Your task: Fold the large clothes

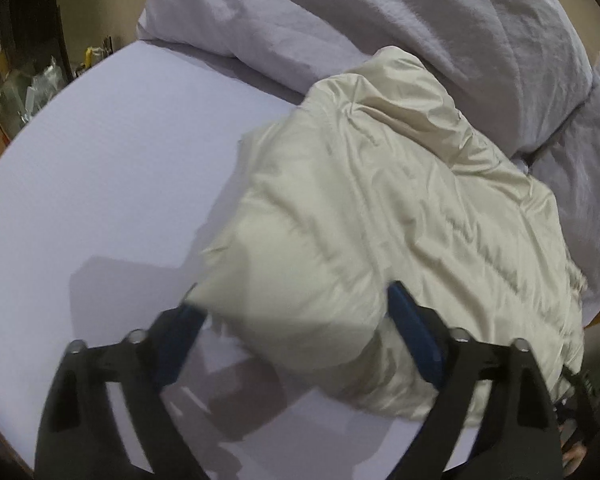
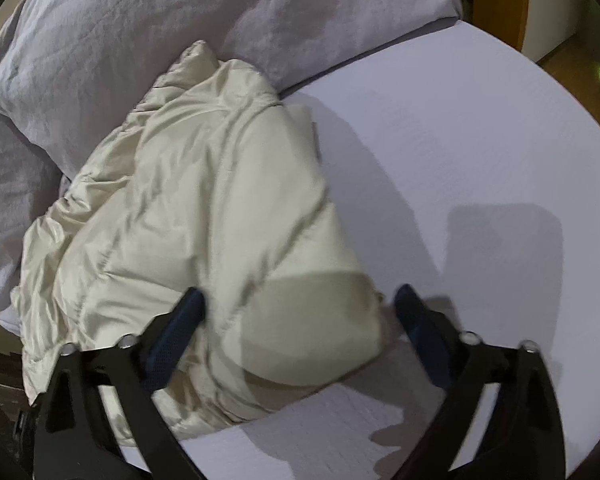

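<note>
A cream puffy jacket [image 1: 400, 208] lies bunched on a bed [image 1: 112, 184] covered in a smooth pale lilac sheet. Its shiny quilted fabric is heavily creased and folded over on itself. Behind it, at the head of the bed, a rumpled lilac duvet [image 1: 440, 32] is heaped up, and the far end of the jacket rests against it.

In the left wrist view, the left claw [image 1: 292, 300] has its two black fingers with blue pads spread wide apart. A rounded, padded end of the jacket sits between them. The picture is blurred there, so whether the pads touch the fabric cannot be told. The bare sheet stretches away to the left of the jacket, with the claw's shadow on it. Past the bed's left edge, some cluttered items [image 1: 32, 92] lie on a dim surface, too small to make out.

In the right wrist view, the right claw [image 2: 300, 300] is likewise spread wide, fingers well apart. Another rounded end of the jacket [image 2: 204, 208] bulges between them, shaded by the claw. The left finger lies over the jacket; the right finger is over bare sheet just beside the fabric. The bed [image 2: 480, 152] is bare sheet on the right, and the duvet [image 2: 180, 16] fills the top of the view.
</note>
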{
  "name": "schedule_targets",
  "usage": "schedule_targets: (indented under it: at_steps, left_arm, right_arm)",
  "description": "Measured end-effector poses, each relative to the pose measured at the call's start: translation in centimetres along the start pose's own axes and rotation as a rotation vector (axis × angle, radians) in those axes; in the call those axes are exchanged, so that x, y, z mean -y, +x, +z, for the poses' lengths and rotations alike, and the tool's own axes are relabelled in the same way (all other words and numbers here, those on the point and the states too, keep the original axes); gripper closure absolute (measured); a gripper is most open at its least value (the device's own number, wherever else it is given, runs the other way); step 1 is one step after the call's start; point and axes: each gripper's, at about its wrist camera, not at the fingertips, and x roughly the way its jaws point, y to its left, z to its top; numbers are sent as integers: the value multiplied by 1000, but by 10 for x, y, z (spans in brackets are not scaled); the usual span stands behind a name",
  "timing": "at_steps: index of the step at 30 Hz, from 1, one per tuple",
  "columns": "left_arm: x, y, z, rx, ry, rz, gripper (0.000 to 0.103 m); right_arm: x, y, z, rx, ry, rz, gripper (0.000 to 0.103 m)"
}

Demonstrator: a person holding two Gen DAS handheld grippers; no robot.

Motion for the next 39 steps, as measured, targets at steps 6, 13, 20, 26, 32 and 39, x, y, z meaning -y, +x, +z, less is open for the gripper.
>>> schedule_targets:
  at_steps: [6, 13, 20, 26, 32, 39]
  left_arm:
    - [0, -3, 6, 48, -81, -37, 58]
    - [-6, -38, -3, 125, -37, -54, 73]
    - [-54, -81, -38, 136, -17, -24, 73]
    - [-96, -108, -74, 126, -51, -1, 72]
    - [-110, -114, -87, 113, -76, 35, 56]
    - [-116, -105, -91, 101, -120, 56, 24]
  right_arm:
    - [-17, -6, 1, 55, -51, 4, 63]
    - [-17, -29, -23, 71, -83, 63, 73]
    - [-21, -53, -82, 23, -145, 133, 74]
    - [-23, -82, -128, 5, -186, 153, 74]
    - [-33, -95, -138, 15, -200, 100, 58]
    - [-42, -130, -128, 162, -281, -23, 38]
